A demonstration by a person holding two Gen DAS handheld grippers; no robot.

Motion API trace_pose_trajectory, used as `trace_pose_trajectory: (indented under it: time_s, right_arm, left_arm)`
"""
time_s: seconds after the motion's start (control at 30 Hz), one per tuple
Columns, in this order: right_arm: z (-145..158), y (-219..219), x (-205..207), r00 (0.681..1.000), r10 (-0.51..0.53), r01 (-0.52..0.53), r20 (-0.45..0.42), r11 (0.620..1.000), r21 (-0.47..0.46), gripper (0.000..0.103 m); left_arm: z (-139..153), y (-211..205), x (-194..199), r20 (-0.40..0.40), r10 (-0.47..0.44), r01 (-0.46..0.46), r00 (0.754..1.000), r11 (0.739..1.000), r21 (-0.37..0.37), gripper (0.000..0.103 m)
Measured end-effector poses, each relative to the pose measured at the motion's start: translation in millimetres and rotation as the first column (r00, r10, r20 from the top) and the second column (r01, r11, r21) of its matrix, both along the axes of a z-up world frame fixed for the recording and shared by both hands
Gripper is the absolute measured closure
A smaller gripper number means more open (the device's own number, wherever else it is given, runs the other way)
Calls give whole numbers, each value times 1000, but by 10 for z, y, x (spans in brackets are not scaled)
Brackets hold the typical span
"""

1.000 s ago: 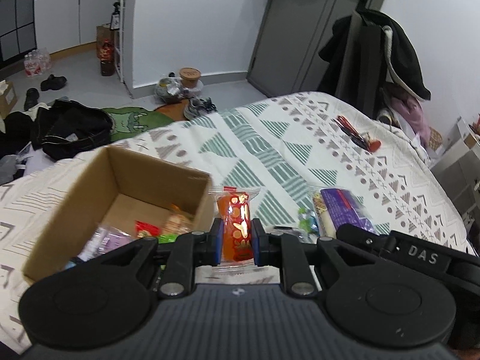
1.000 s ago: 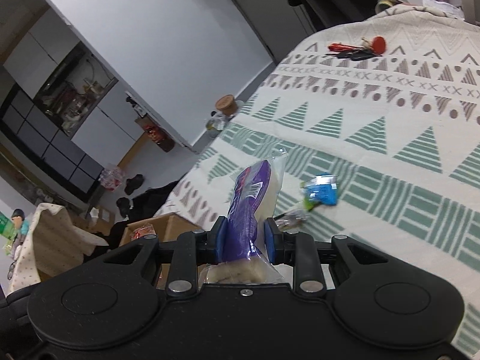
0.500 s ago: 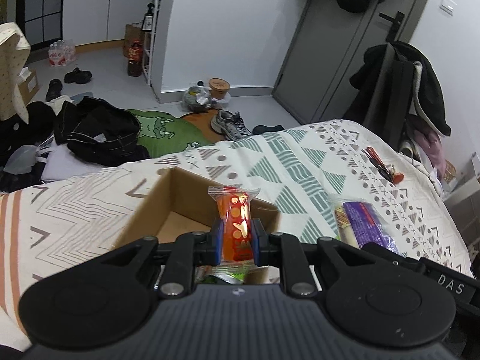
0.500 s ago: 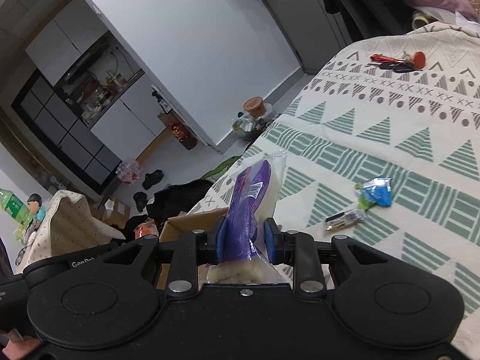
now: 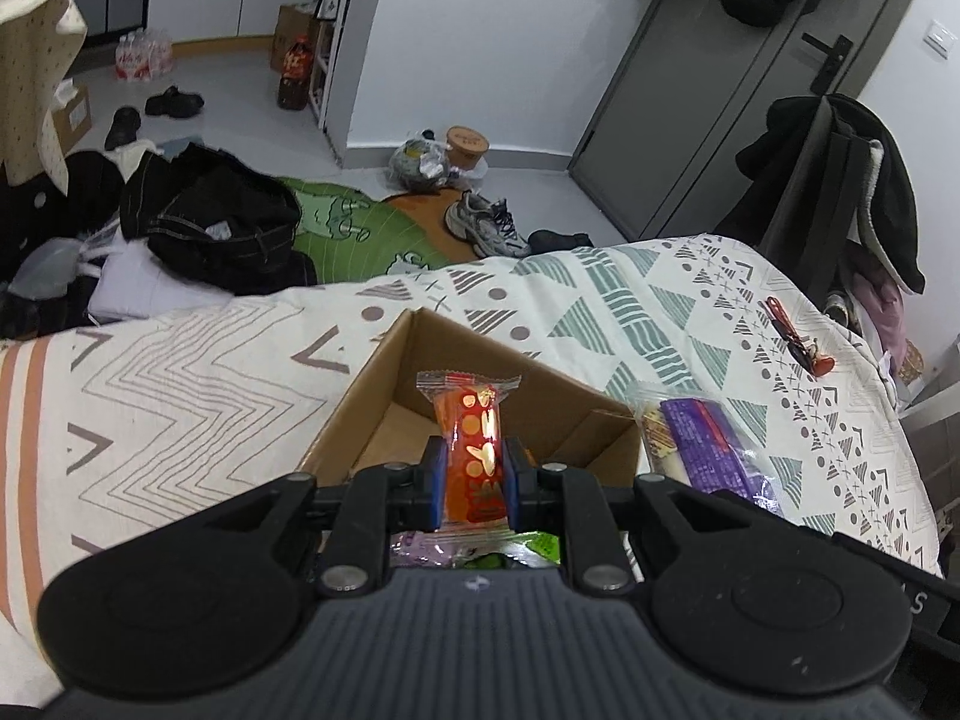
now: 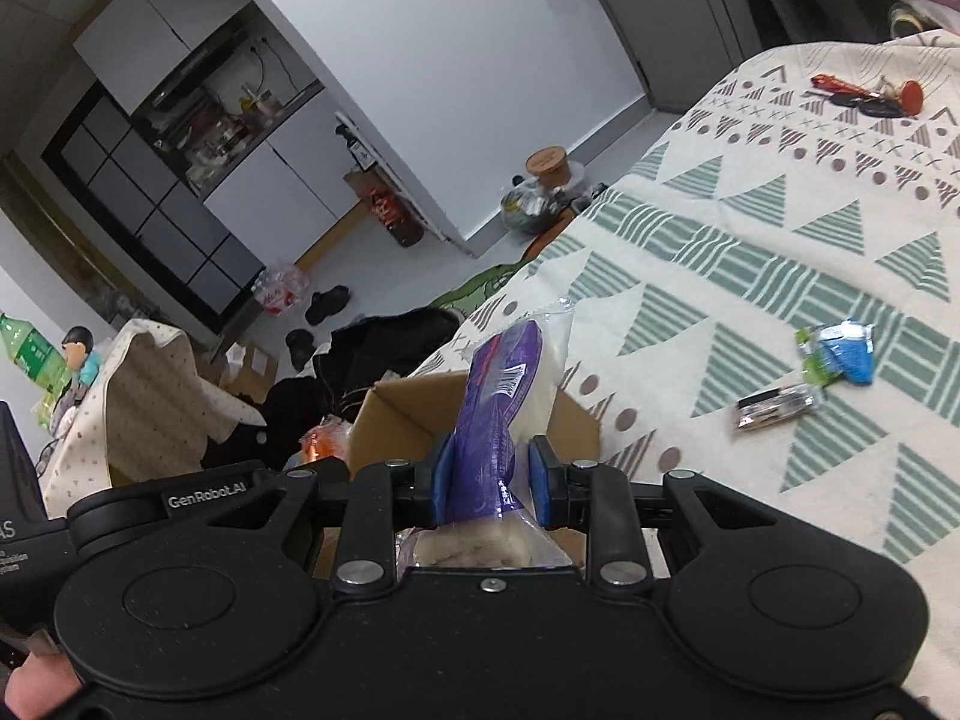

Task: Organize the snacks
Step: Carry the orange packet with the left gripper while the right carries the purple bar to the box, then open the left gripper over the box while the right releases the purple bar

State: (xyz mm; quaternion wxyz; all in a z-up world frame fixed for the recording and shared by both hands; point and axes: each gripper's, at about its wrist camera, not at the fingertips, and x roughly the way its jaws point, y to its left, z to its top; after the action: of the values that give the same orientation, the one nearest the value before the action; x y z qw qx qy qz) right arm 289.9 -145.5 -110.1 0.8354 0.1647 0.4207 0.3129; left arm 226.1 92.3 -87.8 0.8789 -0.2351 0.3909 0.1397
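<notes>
Nearest the left wrist camera, the left gripper [image 5: 474,474] pinches an orange-red snack packet [image 5: 471,450] upright between its blue pads, over the open cardboard box [image 5: 372,396], where other wrappers show under the jaws. Released from here it would probably land inside, but it sits close to the box's near edge, so a tilted drop could tip it out onto the bedspread [image 5: 180,372].

Just right of the box, the right gripper [image 6: 491,474] clamps a purple-wrapped pastry pack [image 6: 501,396] low down, its long top leaning free. That floppy length could catch the box's right wall, or the two grippers could knock together.

Farther out on the bedspread, to the right, a blue packet [image 6: 843,351] and a small foil sachet [image 6: 777,405] lie well apart from the box, waiting. Beyond them are keys [image 6: 870,99].
</notes>
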Motion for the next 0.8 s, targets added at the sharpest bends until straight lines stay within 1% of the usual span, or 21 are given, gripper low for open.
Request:
trace_pose_trajectory:
  time_s: [0.07,0.13,0.17,0.2,0.27,0.3,0.43,0.5,0.67,0.73,0.8]
  right_arm:
    - [-3,61,7,1000,11,-10,-5,1000,7,77]
    - [12,113,16,1000,27,-27,-4,999,44,76]
    - [28,136,6,999,43,-43,4,997,59,71]
    - [51,169,-2,998,62,-63,13,996,67,52]
    - [74,183,-18,998,54,-56,34,996,73,29]
    - [77,175,-27,998,44,-48,48,997,66,29]
    - [-3,127,40,999,31,-31,9,998,50,29]
    - [-39,87,57,1000,16,-16,-2,999,33,29]
    - [-82,23,74,1000,5,-4,-15,1000,18,29]
    - [-75,-4,80,1000,3,-3,-14,1000,10,29]
    - [-65,-33,86,1000,1,-1,-11,1000,6,29]
  left_arm:
    - [-25,40,11,-4,0,0,1000,1000,-9,85]
    - [-38,88,13,-7,-1,0,1000,1000,-12,85]
    - [-43,115,17,-8,-1,1,1000,1000,-15,85]
    - [-48,128,28,-9,0,0,1000,1000,-17,85]
    - [-61,153,51,-12,0,0,1000,1000,-22,85]
    - [-71,160,63,-12,-3,2,1000,1000,-25,85]
    - [-114,133,115,-16,-22,22,1000,999,-28,84]
    - [-120,113,146,-18,-23,23,1000,1000,-15,80]
    - [-143,110,164,-44,-12,11,999,1000,-16,77]
    - [-134,94,158,-49,-9,8,999,1000,-2,73]
    - [-118,69,155,-50,-6,6,999,1000,5,66]
